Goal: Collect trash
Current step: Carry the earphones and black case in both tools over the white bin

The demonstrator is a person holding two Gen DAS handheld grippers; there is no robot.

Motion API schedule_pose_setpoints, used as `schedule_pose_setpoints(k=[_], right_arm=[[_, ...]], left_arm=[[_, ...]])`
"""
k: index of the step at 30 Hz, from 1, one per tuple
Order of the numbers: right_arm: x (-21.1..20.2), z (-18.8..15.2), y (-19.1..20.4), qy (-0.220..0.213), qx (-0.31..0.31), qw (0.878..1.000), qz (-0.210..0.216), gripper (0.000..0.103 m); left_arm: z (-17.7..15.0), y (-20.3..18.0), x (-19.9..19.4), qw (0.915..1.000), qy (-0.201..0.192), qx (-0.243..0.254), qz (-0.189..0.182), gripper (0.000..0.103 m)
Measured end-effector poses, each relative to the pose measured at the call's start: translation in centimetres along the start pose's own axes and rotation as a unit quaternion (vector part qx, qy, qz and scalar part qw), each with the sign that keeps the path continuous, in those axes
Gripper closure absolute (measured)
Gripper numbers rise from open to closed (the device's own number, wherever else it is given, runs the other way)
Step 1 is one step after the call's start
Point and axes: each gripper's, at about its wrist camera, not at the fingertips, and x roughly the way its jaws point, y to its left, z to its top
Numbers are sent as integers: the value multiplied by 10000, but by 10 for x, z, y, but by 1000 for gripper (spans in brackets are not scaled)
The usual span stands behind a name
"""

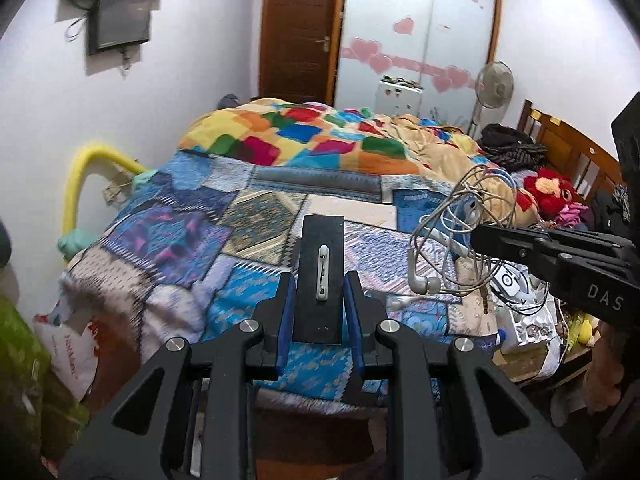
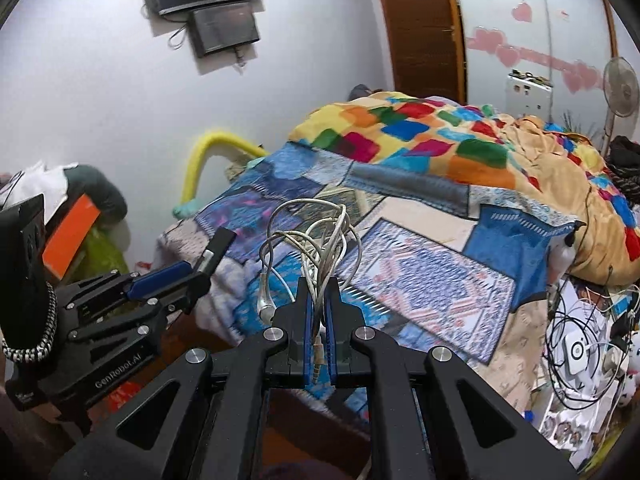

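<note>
My left gripper [image 1: 319, 280] is shut on a flat black rectangular piece [image 1: 320, 236] with a small white clip [image 1: 322, 272] on its face, held upright above the bed's near edge. My right gripper [image 1: 478, 236] comes in from the right, shut on a tangle of white earphones [image 1: 460, 208], and one earbud [image 1: 426, 285] dangles below. In the right wrist view the earphones [image 2: 308, 232] loop up out of the right gripper [image 2: 317, 284]. The left gripper [image 2: 200, 270] with the black piece [image 2: 220, 244] is at its left.
A bed with a patchwork cover [image 1: 200, 232] and a colourful blanket [image 1: 312, 132] fills the middle. Cables, papers and a white device [image 2: 576, 344] crowd its right side, near a red plush toy [image 1: 552, 192]. A yellow foam tube [image 1: 80, 184], bags [image 1: 64, 344] and a fan [image 1: 494, 84] stand around it.
</note>
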Motion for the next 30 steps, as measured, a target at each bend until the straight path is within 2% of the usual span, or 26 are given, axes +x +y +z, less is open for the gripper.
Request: schedule_pose_setpoints(k=[8,17,22,30], right_arm=[[8,-16,55,158,-289,9991,263,97],[32,-40,127,449,-697,9947,614,97],[56,-56,166,746,-957,9895,786,97],[104,-86,213,1357,-1272,9783,912,97]], left_arm=[[-41,50,-43,9990,53,-347,274,80],[-101,109,-72,9940,248,-892,585,79],[-136,149,-77,9888,478,-1201,745,79],[-190,201,-68,9754,882,-1782,957,79]])
